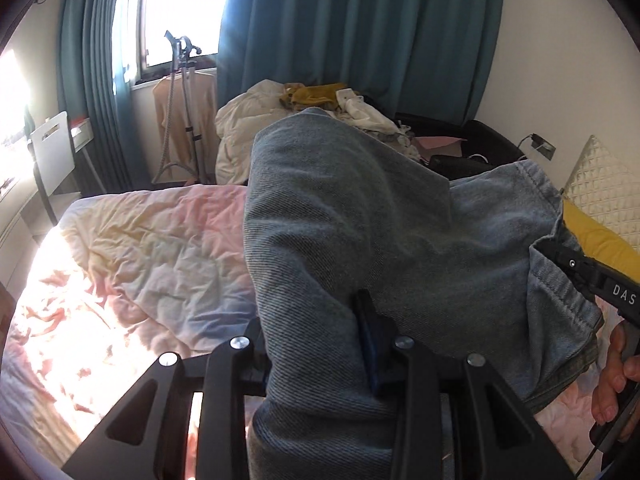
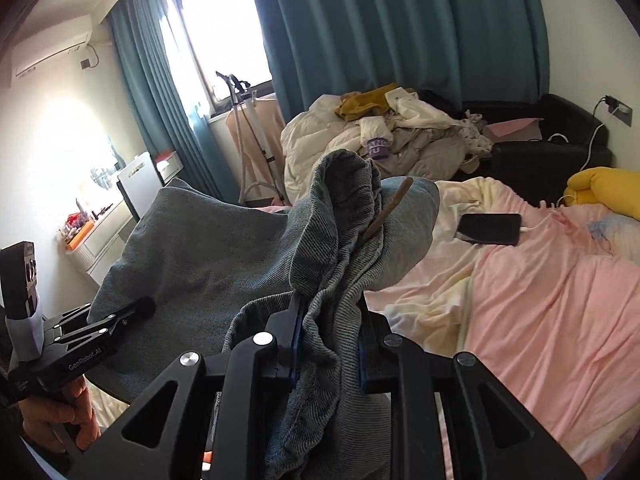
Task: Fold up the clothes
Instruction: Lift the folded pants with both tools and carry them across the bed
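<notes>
Here both grippers hold one pair of blue denim jeans [image 1: 360, 240] up above the bed [image 1: 132, 248]. The left gripper [image 1: 320, 344] has its jaws clamped on a thick fold of the denim, which drapes over and between its fingers. The right gripper [image 2: 328, 312] likewise has its jaws closed on a bunched, gathered edge of the jeans, the cloth rising in a crumpled peak ahead of it. Between the two the denim hangs in a slack sheet. A dark phone [image 2: 490, 229] lies on the pink bedsheet [image 2: 560, 300], well apart from the jeans. Beyond, a heap of unfolded clothes [image 2: 400, 132] lies before the teal curtain [image 2: 400, 32].
</notes>
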Tool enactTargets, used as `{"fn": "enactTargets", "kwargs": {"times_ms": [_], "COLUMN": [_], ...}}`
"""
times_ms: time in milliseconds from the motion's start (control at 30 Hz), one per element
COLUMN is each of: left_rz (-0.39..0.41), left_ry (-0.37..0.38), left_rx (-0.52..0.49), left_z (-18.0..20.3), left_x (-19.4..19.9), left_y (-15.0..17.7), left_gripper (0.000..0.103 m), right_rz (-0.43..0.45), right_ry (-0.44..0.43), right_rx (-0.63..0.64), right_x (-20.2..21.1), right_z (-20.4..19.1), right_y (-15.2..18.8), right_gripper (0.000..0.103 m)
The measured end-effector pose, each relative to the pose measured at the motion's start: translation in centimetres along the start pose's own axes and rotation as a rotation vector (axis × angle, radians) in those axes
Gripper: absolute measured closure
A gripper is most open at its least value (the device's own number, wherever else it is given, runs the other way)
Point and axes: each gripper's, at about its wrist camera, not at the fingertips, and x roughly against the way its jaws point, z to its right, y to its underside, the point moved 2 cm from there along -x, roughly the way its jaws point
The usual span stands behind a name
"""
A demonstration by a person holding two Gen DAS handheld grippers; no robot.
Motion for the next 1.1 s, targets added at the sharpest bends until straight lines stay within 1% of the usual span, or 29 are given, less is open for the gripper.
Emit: {"fn": "enactTargets", "kwargs": {"times_ms": [133,400,533,633,767,867,967,1033,1100], "left_rz": [-0.006,-0.03,-0.044,-0.063,-0.048,-0.08,-0.156,-0.156,-0.151], "left_ry": [0.085,0.254,0.338,0.394,0.444,0.45,0.446,0.441,0.466], "left_rx": [-0.042,-0.141,-0.193,-0.223,-0.292,-0.337,-0.333,-0.326,-0.309], "left_z": [5.4,18.2,24.3,27.9,31.3,32.8,33.2,33.1,32.7], "left_x": [-1.8,-6.6,-9.2,-11.5,-14.5,-17.1,-20.8,-22.6,-23.7], "left_y": [-0.7,-1.6,-0.9,-0.1,1.8,3.6,5.3,6.2,6.5], "left_gripper": [0.069,0.069,0.069,0.069,0.07,0.07,0.07,0.069,0.068], "right_rz": [0.03,0.081,0.104,0.118,0.11,0.088,0.057,0.038,0.021], "right_ry": [0.066,0.21,0.28,0.332,0.378,0.396,0.403,0.416,0.436], "right_rx": [-0.035,-0.129,-0.182,-0.215,-0.273,-0.303,-0.367,-0.387,-0.385], "right_x": [3.3,8.8,10.6,11.5,11.0,9.5,7.2,5.5,3.8], "right_z": [4.8,15.7,21.0,24.5,28.2,30.3,32.0,32.8,33.5], "right_y": [0.2,1.3,2.5,3.8,6.6,9.5,12.4,14.2,15.8], "right_gripper": [0.084,0.084,0.084,0.084,0.084,0.084,0.084,0.082,0.081]}}
